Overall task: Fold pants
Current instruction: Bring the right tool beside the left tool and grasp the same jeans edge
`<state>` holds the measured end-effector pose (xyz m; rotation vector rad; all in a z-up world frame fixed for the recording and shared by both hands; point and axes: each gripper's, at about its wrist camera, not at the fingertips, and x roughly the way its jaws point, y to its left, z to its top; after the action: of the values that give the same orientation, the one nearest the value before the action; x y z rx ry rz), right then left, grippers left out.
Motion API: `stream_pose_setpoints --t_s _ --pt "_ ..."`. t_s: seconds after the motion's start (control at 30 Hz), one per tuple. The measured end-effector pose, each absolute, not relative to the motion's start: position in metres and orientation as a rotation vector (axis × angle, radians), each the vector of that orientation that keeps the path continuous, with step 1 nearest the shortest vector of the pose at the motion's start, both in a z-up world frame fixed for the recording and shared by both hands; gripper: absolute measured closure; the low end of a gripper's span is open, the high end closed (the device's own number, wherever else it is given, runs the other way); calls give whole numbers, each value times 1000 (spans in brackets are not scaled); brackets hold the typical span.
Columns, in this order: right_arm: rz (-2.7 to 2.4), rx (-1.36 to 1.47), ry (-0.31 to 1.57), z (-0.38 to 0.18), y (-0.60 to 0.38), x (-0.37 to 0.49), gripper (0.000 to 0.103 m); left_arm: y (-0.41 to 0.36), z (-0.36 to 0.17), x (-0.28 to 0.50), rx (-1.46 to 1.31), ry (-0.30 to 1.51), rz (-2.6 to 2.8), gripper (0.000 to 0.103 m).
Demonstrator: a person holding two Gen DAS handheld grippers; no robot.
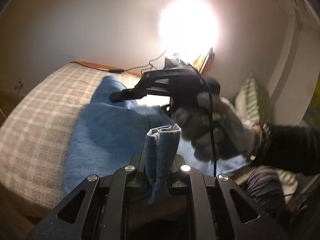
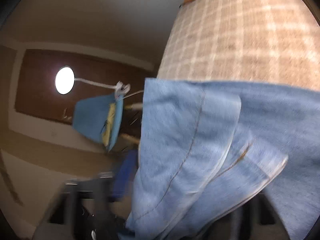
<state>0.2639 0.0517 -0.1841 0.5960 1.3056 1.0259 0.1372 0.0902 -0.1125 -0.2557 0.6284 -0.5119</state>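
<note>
A pair of light-blue pants [image 1: 112,132] is caught mid-lift above a bed with a plaid cover [image 1: 38,108], both cameras tilted up toward the wall and a glaring lamp [image 1: 188,26]. The left gripper [image 1: 160,160] is clamped on a bunched roll of the blue fabric, which stands up between its jaws and trails back under them. Beyond that roll, toward the lamp, the right gripper [image 1: 128,97] is held by a grey-gloved hand [image 1: 208,132]; the left view shows only its side profile, with the fingers close together, and blur hides whether cloth sits between them.

In the right wrist view, layered panels of the pants [image 2: 200,150], with a stitched seam and pale hems, drape across the lower frame and bury the gripper's fingers. Whether it is pinching that cloth or merely under it cannot be told.

The likely trouble lies in the grip and the speed. The left hold is a thick wad rather than a clean edge, so layers could slide out unevenly and skew the fold. If the right gripper has only a loose purchase, its side may drop back onto the bed and the legs will not line up. A black cable [image 1: 212,124] hanging just beside the pants could also snag the fabric.
</note>
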Motion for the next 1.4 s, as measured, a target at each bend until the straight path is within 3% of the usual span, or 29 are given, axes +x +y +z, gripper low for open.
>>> stream_pose_setpoints --t_s 0.1,0.17,0.3,0.4,0.43,0.47,0.5,0.9,1.03,1.1,1.13,1.27,1.4 --pt "961 524 1272 -171 44 262 77 78 -116 141 -216 662 -539 92" --pt "915 424 1233 -154 34 258 89 64 -118 142 -175 676 -574 92" --pt "762 160 1183 -134 17 245 91 31 -128 144 -83 729 -645 92" --pt "733 218 1247 -146 4 253 75 23 -138 149 -71 767 -653 92" --pt "736 273 1269 -150 -4 256 56 23 -141 152 -81 779 -652 92" --pt "738 311 1275 -152 -9 257 45 24 -141 154 -92 783 -656 92" --pt "742 344 1278 -156 -13 260 42 25 -142 154 -93 784 -657 92" --pt "673 452 1243 -165 -82 287 41 27 -148 153 -110 819 -645 92" --pt "710 463 1264 -172 -79 295 46 25 -147 151 -104 818 -639 92" --pt "702 400 1260 -171 -70 295 58 24 -147 150 -97 816 -634 92" --pt "699 375 1263 -172 -62 295 73 23 -147 149 -90 812 -630 92" --pt "667 285 1258 -170 -51 289 101 17 -147 146 -58 809 -618 91" --pt "659 304 1219 -159 -59 282 102 13 -149 145 -42 815 -605 90"
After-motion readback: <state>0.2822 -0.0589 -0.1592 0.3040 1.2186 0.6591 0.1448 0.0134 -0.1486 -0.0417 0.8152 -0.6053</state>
